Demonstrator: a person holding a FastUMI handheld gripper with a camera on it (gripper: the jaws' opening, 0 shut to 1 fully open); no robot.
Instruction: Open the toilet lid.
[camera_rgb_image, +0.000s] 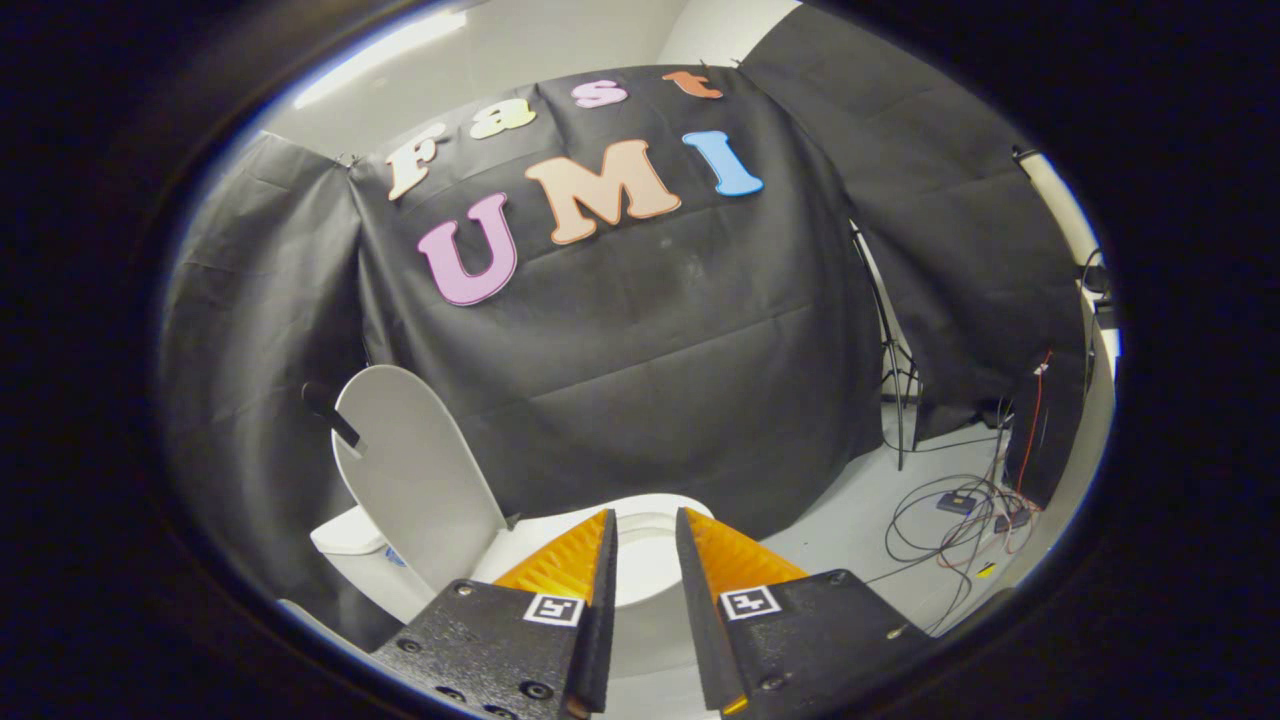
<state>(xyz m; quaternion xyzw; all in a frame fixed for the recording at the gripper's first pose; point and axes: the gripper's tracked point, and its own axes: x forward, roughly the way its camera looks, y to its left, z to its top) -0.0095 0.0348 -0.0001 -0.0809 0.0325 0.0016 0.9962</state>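
White toilet lid (415, 480) at lower left; white toilet bowl (640, 565) between the parted tool (645, 530) fingers; light grey floor (860, 520); black and red cables (965, 515) at lower right.

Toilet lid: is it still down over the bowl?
No. The toilet lid stands raised against the tank, and the claw is open with nothing between its fingers.

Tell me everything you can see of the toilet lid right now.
The white oval plastic toilet lid is raised, standing nearly upright and leaning back toward the white tank behind it, in front of the black cloth wall. A short dark strap or tab sticks out from its upper edge. Its inner face looks smooth and glossy. The open white toilet bowl lies beside it. The hand-held gripper is open with nothing between its fingers, not touching the lid.
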